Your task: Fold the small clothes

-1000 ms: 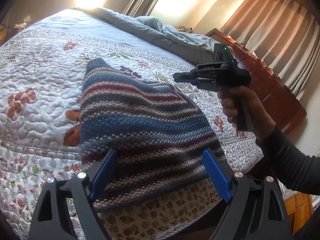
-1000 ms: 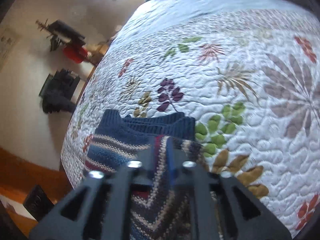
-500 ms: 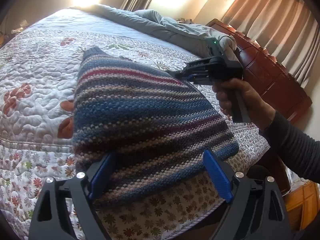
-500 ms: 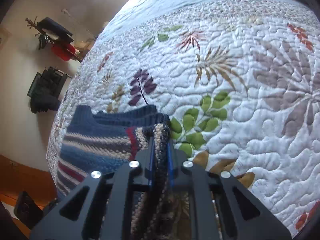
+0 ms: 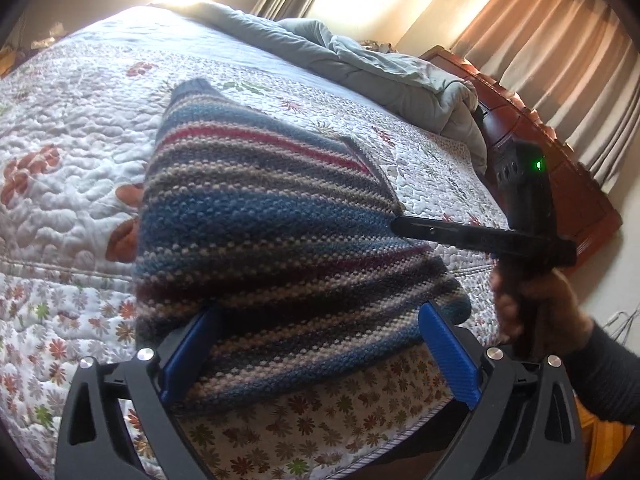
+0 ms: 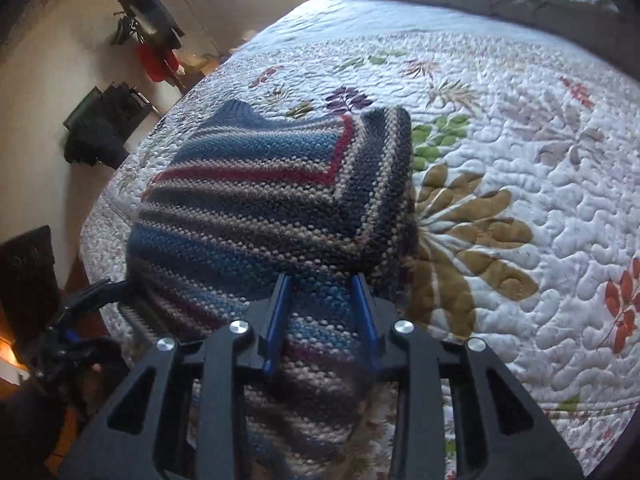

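A striped knitted sweater [image 5: 260, 208] in blue, red and cream lies on the floral quilt [image 5: 60, 120], one side folded over onto itself [image 6: 372, 184]. My left gripper [image 5: 320, 312] is open and its jaws are still opening; the blue pads [image 5: 188, 352] stand wide on either side of the sweater's near edge without pressing it. My right gripper [image 6: 322, 280] is opening too, its pads a little apart over the sweater and not pinching it. In the left wrist view the right gripper [image 5: 396, 225] points in from the right, held by a hand [image 5: 532, 304].
A crumpled grey duvet [image 5: 360, 64] lies across the far end of the bed, with a wooden bed frame [image 5: 560, 184] and curtains [image 5: 560, 40] behind it. The quilt's edge [image 5: 320, 432] drops off just under my left gripper. Dark furniture [image 6: 104, 124] stands against the wall.
The right gripper was shut on the sweater's edge; it has let go, drawn back and rolled. The folded side now lies flat on the sweater. The left jaws have widened slightly.
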Motion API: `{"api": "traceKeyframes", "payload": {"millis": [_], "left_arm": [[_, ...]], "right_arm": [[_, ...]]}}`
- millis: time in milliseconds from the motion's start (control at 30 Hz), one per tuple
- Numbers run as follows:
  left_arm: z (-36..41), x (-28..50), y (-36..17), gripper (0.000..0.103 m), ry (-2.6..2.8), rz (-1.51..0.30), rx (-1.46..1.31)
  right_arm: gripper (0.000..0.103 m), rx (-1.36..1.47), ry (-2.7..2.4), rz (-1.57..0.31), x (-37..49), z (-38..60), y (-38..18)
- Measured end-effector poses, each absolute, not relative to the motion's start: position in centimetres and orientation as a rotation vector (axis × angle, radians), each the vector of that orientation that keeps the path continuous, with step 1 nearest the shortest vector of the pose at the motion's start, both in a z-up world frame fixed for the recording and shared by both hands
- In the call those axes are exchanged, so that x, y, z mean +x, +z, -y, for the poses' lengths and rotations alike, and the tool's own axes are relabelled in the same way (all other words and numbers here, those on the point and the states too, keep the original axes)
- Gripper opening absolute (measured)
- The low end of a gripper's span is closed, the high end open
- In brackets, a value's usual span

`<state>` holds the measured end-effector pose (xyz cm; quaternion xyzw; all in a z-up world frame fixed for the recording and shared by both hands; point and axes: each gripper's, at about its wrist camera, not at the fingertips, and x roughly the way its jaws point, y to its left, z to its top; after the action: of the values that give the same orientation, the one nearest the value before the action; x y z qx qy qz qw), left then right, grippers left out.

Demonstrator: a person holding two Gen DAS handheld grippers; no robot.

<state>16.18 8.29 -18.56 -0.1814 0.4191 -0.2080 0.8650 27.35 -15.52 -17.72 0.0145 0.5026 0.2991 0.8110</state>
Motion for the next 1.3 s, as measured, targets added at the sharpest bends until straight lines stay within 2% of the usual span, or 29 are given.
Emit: {"api": "traceKeyframes", "payload": {"millis": [33, 67, 167, 300, 367, 400, 433, 533, 600, 900, 1300], "left_arm": [[-8.4, 16.2, -18.5, 0.099, -0.428, -0.881, -0.387], [-8.6, 15.9, -18.3, 0.099, -0.415, -0.886, -0.415], [-9.4, 15.1, -18.1, 0.099, -0.405, -0.883, -0.483], [-9.6, 14.8, -18.6, 0.099, -0.383, -0.904, -0.488], [-9.7, 14.3, -18.1, 0.099, -0.357, -0.914, -0.508], [-9.8, 13.9, -17.6, 0.099, -0.333, -0.921, -0.51], [-9.9, 12.9, -16.7, 0.099, -0.307, -0.92, -0.514], [-9.9, 9.7, -13.9, 0.099, -0.251, -0.875, -0.462], [-8.8, 6.7, -11.5, 0.099, -0.2, -0.835, -0.35], [-5.3, -3.2, -5.1, 0.099, 0.072, -0.746, -0.146], [-3.7, -7.4, -2.2, 0.099, 0.036, -0.746, -0.122]], "right_arm": [[0.039, 0.06, 0.635, -1.049, 26.7, 15.9, -16.7], [0.042, 0.075, 0.644, -1.023, 25.7, 16.0, -15.4], [0.043, 0.07, 0.63, -0.993, 22.4, 16.4, -13.6], [0.04, 0.037, 0.59, -1.123, 21.8, 16.1, -18.0], [0.04, 0.069, 0.582, -1.099, 21.2, 16.6, -17.7], [0.049, 0.089, 0.589, -1.076, 20.5, 16.9, -16.8], [0.062, 0.102, 0.592, -1.036, 19.4, 17.3, -15.4], [0.085, 0.087, 0.549, -0.916, 15.1, 18.6, -11.2], [0.09, 0.07, 0.509, -0.874, 11.8, 19.5, -9.6], [0.098, 0.028, 0.356, -0.888, 2.4, 20.3, -7.3], [0.099, 0.01, 0.34, -0.763, -2.6, 19.1, -1.4]]}}
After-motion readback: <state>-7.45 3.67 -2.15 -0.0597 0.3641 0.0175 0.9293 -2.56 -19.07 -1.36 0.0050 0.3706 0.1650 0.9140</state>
